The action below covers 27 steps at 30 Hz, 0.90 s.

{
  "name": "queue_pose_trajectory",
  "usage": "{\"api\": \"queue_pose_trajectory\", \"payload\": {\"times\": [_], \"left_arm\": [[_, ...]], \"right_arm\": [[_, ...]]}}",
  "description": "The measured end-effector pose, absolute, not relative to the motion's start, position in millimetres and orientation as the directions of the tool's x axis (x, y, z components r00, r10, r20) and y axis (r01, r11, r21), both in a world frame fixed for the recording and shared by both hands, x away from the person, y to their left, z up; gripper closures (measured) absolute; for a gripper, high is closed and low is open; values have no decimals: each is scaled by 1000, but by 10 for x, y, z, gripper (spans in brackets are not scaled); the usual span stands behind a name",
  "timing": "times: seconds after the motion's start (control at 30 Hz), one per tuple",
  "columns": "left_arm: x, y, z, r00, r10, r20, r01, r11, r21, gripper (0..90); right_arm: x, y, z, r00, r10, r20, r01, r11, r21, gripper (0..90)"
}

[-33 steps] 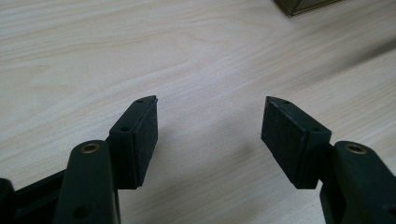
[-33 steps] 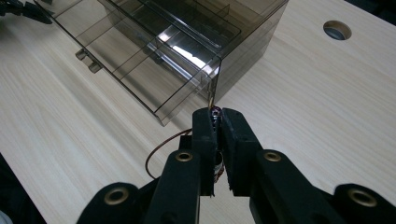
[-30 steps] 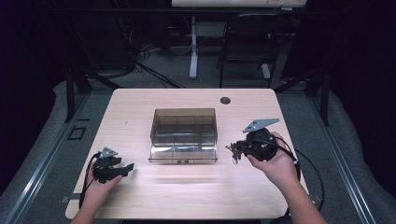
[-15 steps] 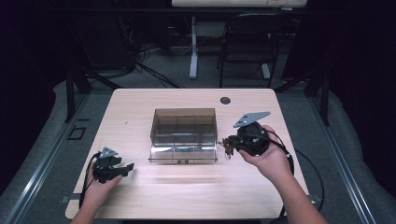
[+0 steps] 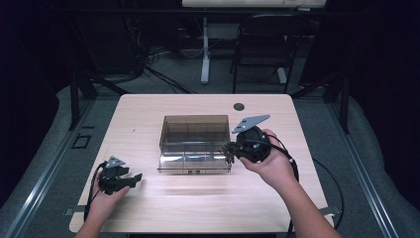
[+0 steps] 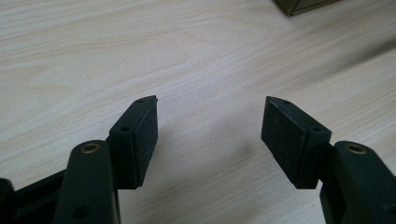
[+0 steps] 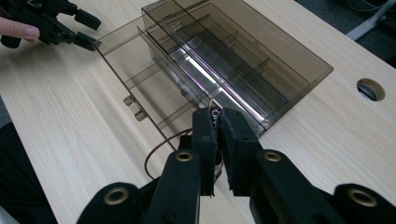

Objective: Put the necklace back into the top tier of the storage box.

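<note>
So we've got a tiny part on a thin brown wire [image 7: 161,148] pinched between the jaws of our right gripper [image 7: 217,116], which are clamped tight on it, hanging right at the near right corner of the box. That smoky see-through plastic box [image 5: 194,141] sits mid-desk, divided into compartments, with its drawer pulled out toward us. Our left gripper [image 6: 208,122] rests on the bare wooden desk [image 5: 148,106] well off to the left, jaws wide with nothing between them. There's a round cable hole [image 5: 239,106] behind the box.
</note>
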<state>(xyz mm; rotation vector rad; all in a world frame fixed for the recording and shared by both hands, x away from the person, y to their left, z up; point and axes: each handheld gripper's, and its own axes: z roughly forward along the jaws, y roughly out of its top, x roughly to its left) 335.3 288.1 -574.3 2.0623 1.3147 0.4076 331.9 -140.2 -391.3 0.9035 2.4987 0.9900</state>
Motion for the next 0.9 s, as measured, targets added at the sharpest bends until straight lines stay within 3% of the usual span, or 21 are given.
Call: {"api": "queue_pose_trajectory", "payload": {"times": [0.9], "left_arm": [[3355, 2891, -5739, 453, 888, -82, 685, -288, 669, 366]], "right_arm": [[3434, -941, -3932, -810, 584, -45, 398, 606, 689, 843]]}}
